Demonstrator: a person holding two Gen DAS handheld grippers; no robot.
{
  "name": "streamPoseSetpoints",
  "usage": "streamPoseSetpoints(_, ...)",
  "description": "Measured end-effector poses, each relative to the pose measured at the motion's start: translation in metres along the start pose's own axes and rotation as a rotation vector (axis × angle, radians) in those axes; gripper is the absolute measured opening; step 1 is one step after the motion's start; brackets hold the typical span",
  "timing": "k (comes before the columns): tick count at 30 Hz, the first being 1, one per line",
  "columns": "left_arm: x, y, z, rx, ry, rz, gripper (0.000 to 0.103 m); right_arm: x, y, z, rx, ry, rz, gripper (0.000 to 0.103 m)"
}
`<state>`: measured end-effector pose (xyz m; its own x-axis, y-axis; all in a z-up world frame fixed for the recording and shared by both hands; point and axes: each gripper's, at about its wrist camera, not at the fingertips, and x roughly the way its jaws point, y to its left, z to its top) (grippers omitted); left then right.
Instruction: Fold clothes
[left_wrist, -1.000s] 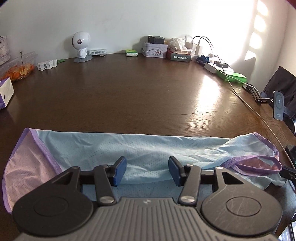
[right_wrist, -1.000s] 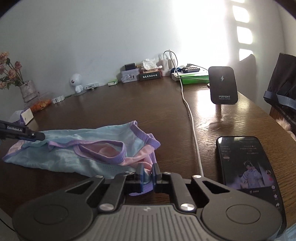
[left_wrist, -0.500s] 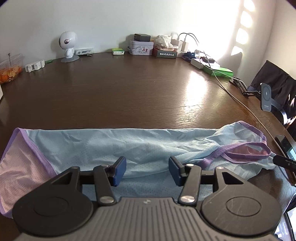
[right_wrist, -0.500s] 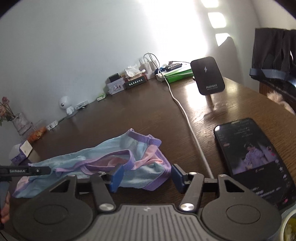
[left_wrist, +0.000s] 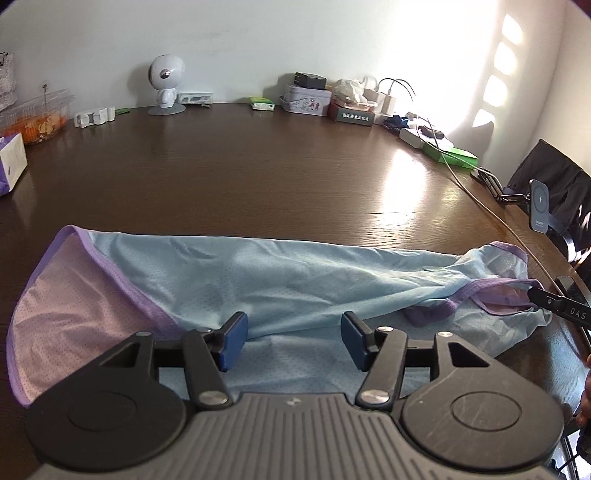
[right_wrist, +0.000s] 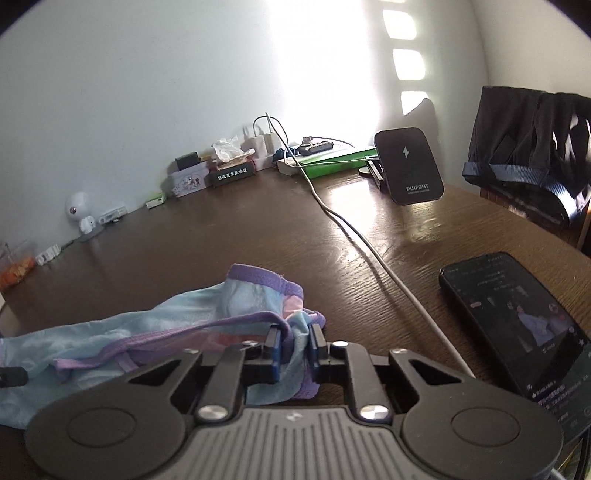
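Garment (right_wrist: 236, 302) bunched in closing right gripper (right_wrist: 293, 349), angled downward.

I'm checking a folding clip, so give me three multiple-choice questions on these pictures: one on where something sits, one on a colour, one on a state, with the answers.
1. Where does the phone lie?
A. on the garment
B. on the table, right of the white cable
C. on the chair

2. What colour is the garment's trim?
A. purple
B. red
C. black

3. How do the left gripper's fingers stand?
A. clamped on the cable
C. holding the phone
B. apart, over the cloth

Answers:
1 B, the right wrist view shows it flat on the table beyond the cable.
2 A, purple bands edge the light blue cloth.
3 B, the blue fingers show a wide gap, opening, nothing pinched.
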<state>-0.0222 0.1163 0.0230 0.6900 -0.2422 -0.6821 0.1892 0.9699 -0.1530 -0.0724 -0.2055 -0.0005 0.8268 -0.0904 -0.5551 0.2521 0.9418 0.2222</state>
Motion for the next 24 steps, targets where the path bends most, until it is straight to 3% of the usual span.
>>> streamPoseSetpoints(3, -0.016, 0.017, -0.001, -0.036, -0.037, 0.009, 0.058, -0.008, 0.01, 0.014, -0.03, -0.044, 0.041, 0.009)
streamPoseSetpoints(7, -0.04, 0.044, -0.006, -0.101, -0.088, 0.057, 0.062, -0.03, 0.067, 0.036, -0.181, -0.112, 0.223, 0.009)
streamPoseSetpoints(11, -0.061, 0.067, -0.02, -0.173, -0.116, 0.113, 0.062, -0.028, 0.138, 0.023, -0.301, -0.067, 0.412, 0.009)
streamPoseSetpoints(14, -0.071, 0.078, -0.029, -0.21, -0.114, 0.14, 0.063, -0.013, 0.176, 0.005, -0.346, -0.008, 0.473, 0.01)
streamPoseSetpoints(16, -0.076, 0.083, -0.035, -0.226, -0.113, 0.15, 0.063, -0.001, 0.197, -0.006, -0.371, 0.033, 0.485, 0.015)
streamPoseSetpoints(17, -0.077, 0.085, -0.036, -0.231, -0.11, 0.16, 0.063, 0.001, 0.203, -0.011, -0.397, 0.055, 0.493, 0.024)
streamPoseSetpoints(18, -0.078, 0.087, -0.037, -0.236, -0.109, 0.172, 0.063, 0.002, 0.209, -0.016, -0.426, 0.077, 0.502, 0.042)
streamPoseSetpoints(19, -0.079, 0.09, -0.039, -0.242, -0.109, 0.183, 0.064, -0.001, 0.211, -0.018, -0.45, 0.092, 0.525, 0.048)
streamPoseSetpoints(24, -0.071, 0.101, -0.041, -0.285, -0.084, 0.246, 0.065, -0.042, 0.165, 0.011, -0.417, -0.034, 0.577, 0.05)
